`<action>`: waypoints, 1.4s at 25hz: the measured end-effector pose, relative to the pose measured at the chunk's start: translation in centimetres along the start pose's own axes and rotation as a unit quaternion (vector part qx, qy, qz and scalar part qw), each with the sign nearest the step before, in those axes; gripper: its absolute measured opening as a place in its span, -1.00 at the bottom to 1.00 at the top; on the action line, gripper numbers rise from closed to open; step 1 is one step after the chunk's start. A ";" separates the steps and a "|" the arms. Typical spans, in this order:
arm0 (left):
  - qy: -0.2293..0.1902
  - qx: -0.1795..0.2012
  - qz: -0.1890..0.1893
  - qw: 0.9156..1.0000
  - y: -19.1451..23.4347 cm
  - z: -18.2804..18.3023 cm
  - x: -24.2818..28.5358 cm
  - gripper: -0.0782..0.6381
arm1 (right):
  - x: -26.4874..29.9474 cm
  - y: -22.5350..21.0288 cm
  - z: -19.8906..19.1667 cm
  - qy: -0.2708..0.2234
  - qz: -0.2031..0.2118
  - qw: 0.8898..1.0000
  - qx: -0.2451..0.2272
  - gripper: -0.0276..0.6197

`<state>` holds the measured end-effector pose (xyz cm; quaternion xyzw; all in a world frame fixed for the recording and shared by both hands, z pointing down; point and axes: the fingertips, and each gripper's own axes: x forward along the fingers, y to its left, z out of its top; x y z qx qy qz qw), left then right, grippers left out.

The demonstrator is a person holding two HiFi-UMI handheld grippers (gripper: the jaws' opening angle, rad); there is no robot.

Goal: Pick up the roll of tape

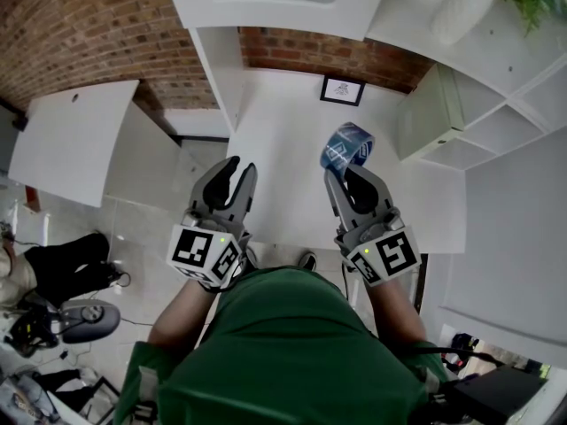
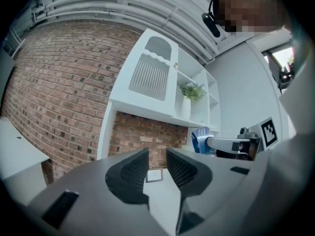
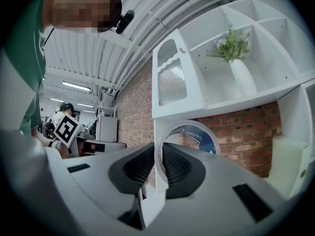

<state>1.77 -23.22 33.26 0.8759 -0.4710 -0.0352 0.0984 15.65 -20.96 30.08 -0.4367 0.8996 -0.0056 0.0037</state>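
- My right gripper [image 1: 342,172] has its fingers clamped on the roll of tape [image 1: 347,145], held clear of the desk [image 1: 283,122] at centre frame;
- my left gripper [image 1: 241,166] has its fingers apart, with nothing between them;
- a framed picture [image 1: 342,90] stands beyond the tape; white shelves [image 1: 461,122] crowd the right.

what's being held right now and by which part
The right claw pinches the tape by its ring wall; the left claw holds nothing.

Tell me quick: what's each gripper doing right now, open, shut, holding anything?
Left gripper: open, nothing between its jaws.
Right gripper: shut on the roll of tape.
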 end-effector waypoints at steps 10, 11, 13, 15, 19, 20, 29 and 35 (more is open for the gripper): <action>0.000 0.002 0.004 1.000 -0.7 -0.2 0.2 -0.44 | -0.7 -0.5 -0.1 0.000 0.003 1.000 -0.004 -0.71; 0.000 0.002 0.005 1.000 -0.8 -0.2 0.2 -0.44 | -0.8 -0.5 -0.1 0.000 0.004 1.000 -0.004 -0.71; 0.000 0.002 0.006 1.000 -1.0 -0.3 0.3 -0.44 | -0.9 -0.6 -0.1 -0.001 0.006 1.000 -0.003 -0.71; 0.001 0.002 0.008 1.000 -1.2 -0.4 0.3 -0.44 | -1.1 -0.7 -0.1 -0.001 0.008 1.000 -0.002 -0.71; 0.001 0.002 0.011 1.000 -1.6 -0.5 0.4 -0.44 | -1.4 -0.9 -0.1 0.000 0.011 1.000 -0.002 -0.71; 0.001 0.002 0.011 1.000 -1.8 -0.6 0.5 -0.44 | -1.6 -1.1 -0.2 0.001 0.012 1.000 -0.002 -0.71; 0.005 -0.004 0.012 1.000 -3.9 -1.7 1.6 -0.44 | -3.5 -2.5 -0.6 0.009 0.016 1.000 -0.004 -0.71; 0.005 -0.006 0.013 1.000 -6.6 -2.9 3.0 -0.44 | -5.8 -4.3 -1.2 0.014 0.020 1.000 -0.007 -0.71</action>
